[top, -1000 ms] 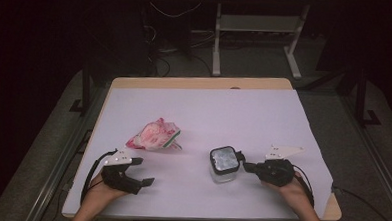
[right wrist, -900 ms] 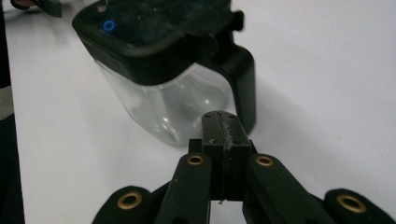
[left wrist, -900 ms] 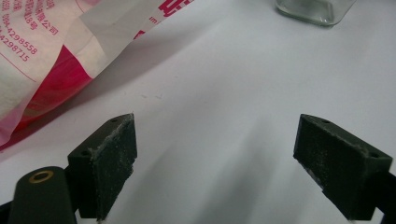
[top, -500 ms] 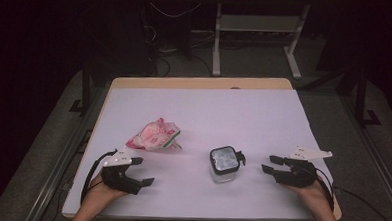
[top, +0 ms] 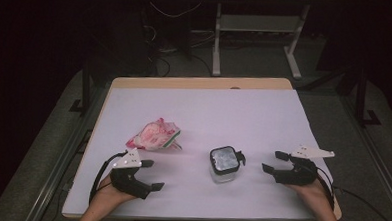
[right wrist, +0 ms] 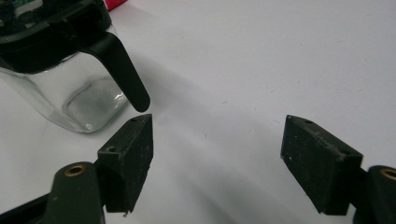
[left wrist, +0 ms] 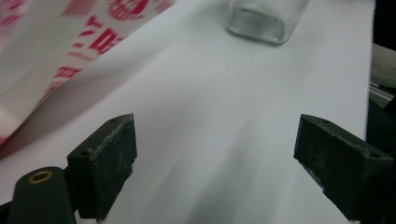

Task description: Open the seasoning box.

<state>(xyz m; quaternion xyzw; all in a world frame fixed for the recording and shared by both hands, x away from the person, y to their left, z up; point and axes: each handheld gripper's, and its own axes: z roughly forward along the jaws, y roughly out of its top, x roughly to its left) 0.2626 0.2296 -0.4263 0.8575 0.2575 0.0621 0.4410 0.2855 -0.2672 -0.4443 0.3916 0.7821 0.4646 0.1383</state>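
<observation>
1. Glass is what you are dealing with: the square clear jar [top: 224,165] stands upright near the front middle of the white-covered table [top: 264,113], between your two grippers and apart from both.
2. Your right gripper [top: 272,162] sits just to the jar's right with its jaws spread wide and nothing between them. In the right gripper view the jar [right wrist: 65,74] is up and to the left of the near jaw, not touching it.
3. Your left gripper [top: 152,175] rests further off, its jaws likewise gaping and empty, and the jar's base [left wrist: 266,18] shows at the top of the left gripper view.
4. Expect the jar to be rigid, smooth and slippery, fairly heavy for its size, and liable to crack if tipped or knocked.
5. Take hold across two flat opposite walls, low to mid body, where the pads get full contact; avoid the corners.
6. The black lid [right wrist: 46,32] carries a clip lever [right wrist: 122,72] hanging down one side. It looks like a latch, though the close view is too cropped to be sure; don't lift by it.
7. The crumpled red-and-white wrapper [top: 154,135] lies left of the jar, well apart; it is light, soft, and no obstacle.
</observation>
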